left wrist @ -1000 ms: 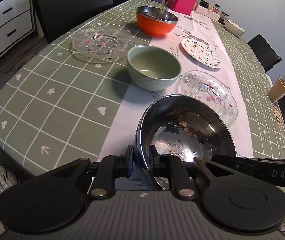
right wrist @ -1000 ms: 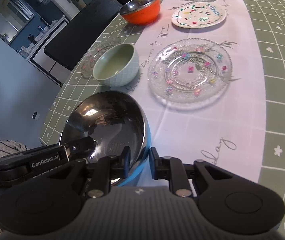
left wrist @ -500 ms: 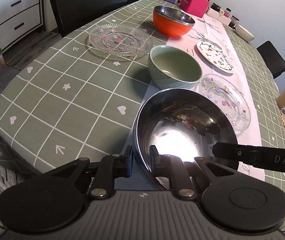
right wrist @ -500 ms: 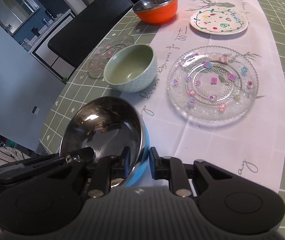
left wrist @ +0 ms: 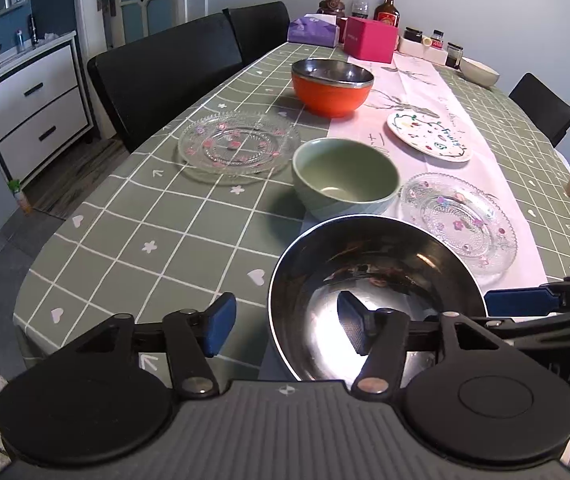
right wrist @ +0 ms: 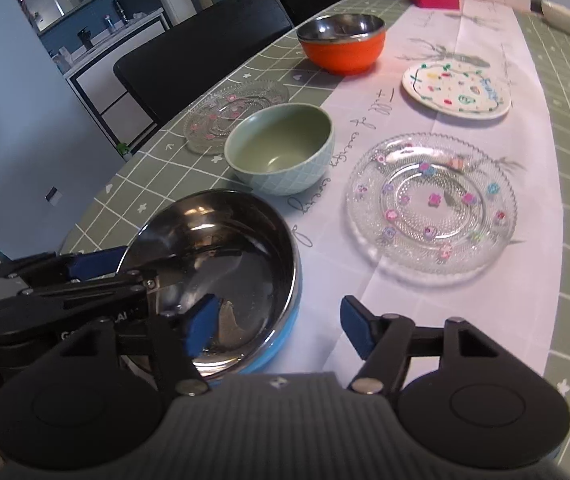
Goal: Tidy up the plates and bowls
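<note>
Two tools, left [left wrist: 285, 328] and right [right wrist: 277, 328], have just sprung wide off the steel bowl [left wrist: 373, 292], whose near rim sits between each one's jaws on the counter [left wrist: 145, 216], the green bowl [left wrist: 345, 180] just beyond it.

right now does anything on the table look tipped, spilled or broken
Nothing stands out. The steel bowl with the blue outside sits upright at the near table edge, both grippers' jaws having just opened off its rim. The green bowl, orange bowl and glass plates sit flat, empty and intact.
</note>
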A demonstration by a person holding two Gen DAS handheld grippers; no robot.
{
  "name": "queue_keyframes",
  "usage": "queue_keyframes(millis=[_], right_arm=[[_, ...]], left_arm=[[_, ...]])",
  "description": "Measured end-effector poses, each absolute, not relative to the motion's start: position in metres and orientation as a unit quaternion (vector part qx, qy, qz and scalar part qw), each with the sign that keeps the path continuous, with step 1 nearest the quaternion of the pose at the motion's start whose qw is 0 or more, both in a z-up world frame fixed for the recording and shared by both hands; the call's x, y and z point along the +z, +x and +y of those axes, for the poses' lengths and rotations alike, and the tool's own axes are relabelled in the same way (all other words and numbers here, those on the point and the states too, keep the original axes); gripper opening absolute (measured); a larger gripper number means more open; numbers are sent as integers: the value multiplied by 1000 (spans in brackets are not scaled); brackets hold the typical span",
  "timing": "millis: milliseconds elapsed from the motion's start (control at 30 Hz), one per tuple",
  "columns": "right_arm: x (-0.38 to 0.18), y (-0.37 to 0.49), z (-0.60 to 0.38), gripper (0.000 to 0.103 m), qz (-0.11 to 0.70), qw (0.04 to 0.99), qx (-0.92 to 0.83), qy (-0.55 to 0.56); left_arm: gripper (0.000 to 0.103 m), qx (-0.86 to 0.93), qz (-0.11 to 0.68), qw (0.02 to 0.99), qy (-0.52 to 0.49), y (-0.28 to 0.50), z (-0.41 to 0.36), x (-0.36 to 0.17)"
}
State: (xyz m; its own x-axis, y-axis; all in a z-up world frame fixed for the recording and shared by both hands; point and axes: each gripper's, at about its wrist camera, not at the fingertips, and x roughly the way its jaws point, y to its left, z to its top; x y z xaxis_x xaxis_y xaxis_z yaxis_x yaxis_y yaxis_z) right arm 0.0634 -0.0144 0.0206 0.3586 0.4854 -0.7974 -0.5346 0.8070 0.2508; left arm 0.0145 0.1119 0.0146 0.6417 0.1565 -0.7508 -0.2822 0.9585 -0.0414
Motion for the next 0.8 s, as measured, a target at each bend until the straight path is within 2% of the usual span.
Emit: queue_keyframes(millis=[233, 367, 433, 800], right_arm=[[31, 66, -20, 88, 468, 828, 309, -21], [52, 68, -24, 93, 453, 836, 309, -18], [63, 67, -27, 99, 434, 845, 311, -16], [90, 79, -55, 100, 416, 865, 276, 53]], left_arm=[[74, 138, 387, 908, -79, 15, 113, 24], [78, 144, 377, 912, -69, 17, 109, 36], [80, 140, 376, 914, -65, 16, 106, 42], [84, 127, 352, 925, -59, 19, 105, 79]])
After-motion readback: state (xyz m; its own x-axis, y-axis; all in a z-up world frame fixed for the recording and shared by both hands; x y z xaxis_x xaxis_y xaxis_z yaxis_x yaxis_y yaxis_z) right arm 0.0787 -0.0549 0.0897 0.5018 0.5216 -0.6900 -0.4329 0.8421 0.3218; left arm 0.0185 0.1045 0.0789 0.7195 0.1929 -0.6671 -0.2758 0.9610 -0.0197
